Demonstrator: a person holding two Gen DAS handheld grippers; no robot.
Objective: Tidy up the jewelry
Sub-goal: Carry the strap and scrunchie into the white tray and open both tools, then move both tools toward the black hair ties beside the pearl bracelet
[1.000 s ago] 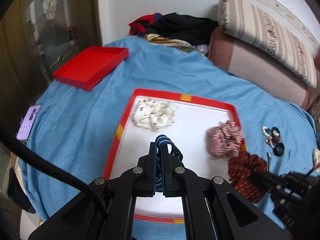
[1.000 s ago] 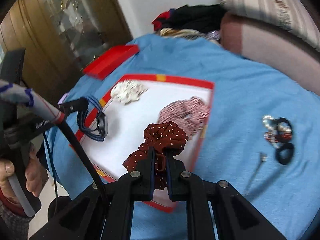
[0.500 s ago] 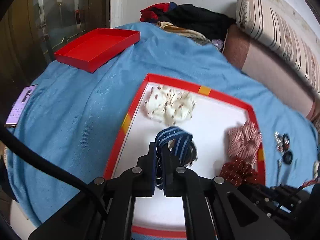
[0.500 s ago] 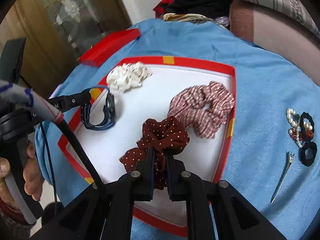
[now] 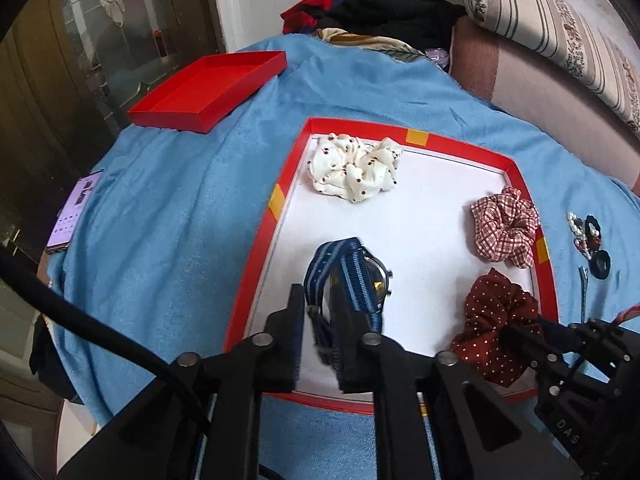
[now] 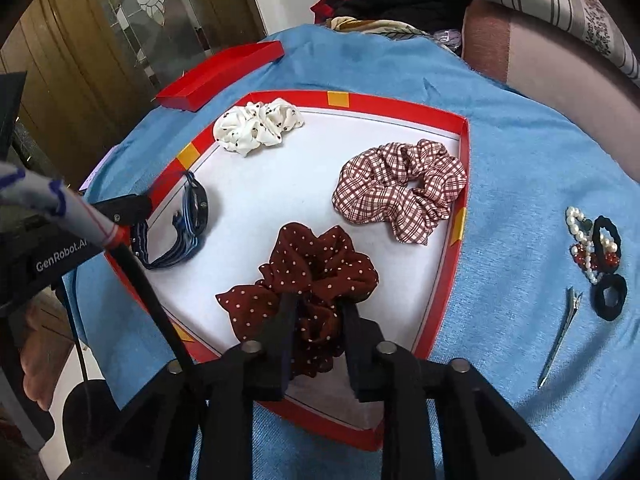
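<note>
The left gripper sits low in the centre of the left wrist view, over the near part of the red-rimmed white tray. Its jaws have just been opening and now stand a narrow way apart, with the blue striped strap of the watch lying between them. The watch rests on the tray floor, its dark face turned towards the right of the frame; whether the pads still press on the strap I cannot tell.

In the right wrist view the right gripper is at lower centre, jaws also just opened to a narrow gap. The dark red dotted scrunchie lies on the tray with its near folds between the fingers, the fabric bulging loosely beyond the tips.

Farther up the tray lie a cream dotted scrunchie at the upper left corner and a red checked scrunchie against the right rim. On the blue cloth, at the right of the frame, are a pearl bracelet, black hair ties and a metal hair clip. A red box lid lies at upper left.
</note>
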